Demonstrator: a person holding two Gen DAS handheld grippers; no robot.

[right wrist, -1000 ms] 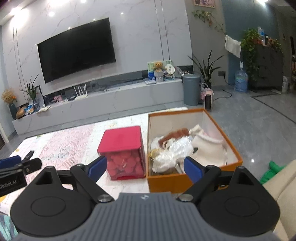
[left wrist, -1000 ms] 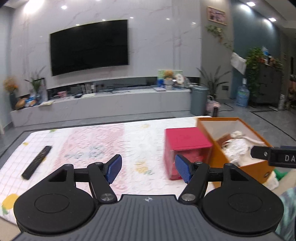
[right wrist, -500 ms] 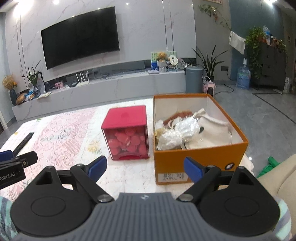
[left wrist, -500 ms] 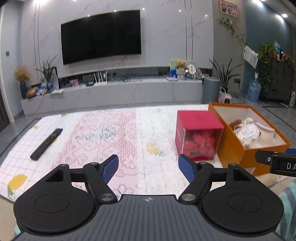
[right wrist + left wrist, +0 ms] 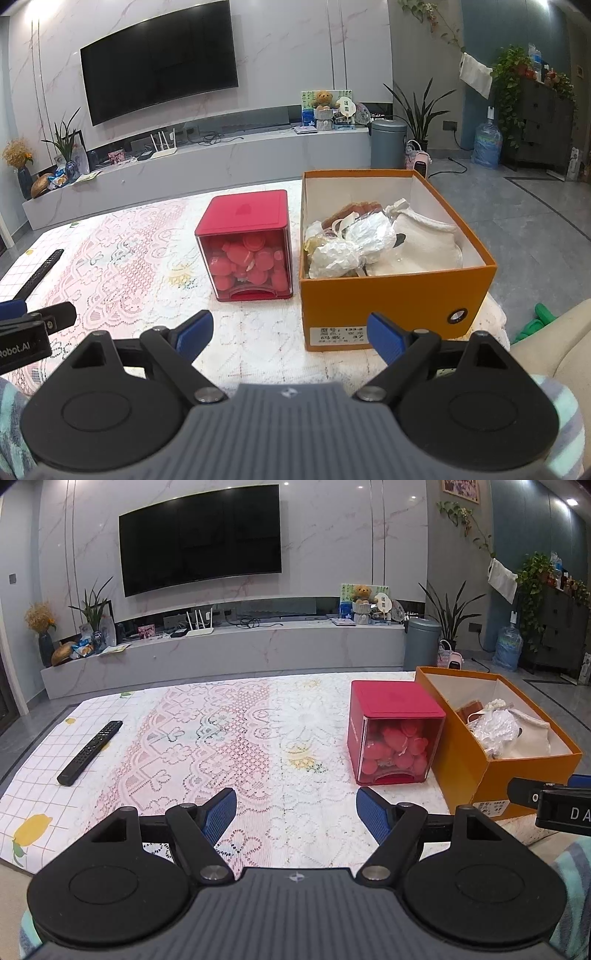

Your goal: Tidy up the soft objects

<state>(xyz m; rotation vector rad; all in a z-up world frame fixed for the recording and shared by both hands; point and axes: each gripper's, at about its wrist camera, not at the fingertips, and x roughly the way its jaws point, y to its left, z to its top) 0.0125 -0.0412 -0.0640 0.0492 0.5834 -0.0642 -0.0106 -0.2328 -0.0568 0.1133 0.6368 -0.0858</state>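
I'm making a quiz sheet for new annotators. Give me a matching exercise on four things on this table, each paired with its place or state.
Things:
1. remote
2. red box
3. orange box
4. white bag

Places or states:
A. open-topped, at the table's right end
B. lies inside the orange box
C. lid on, holds red pieces
D. lies flat near the table's left edge

Pairs: 1-D, 2-C, 3-A, 4-B

My left gripper [image 5: 296, 810] at bottom centre, jaws just widened with nothing between them, red box [image 5: 395, 734] right of centre touching orange box [image 5: 517, 768] — remote control [image 5: 89, 752] far left on lace cloth [image 5: 221, 731].
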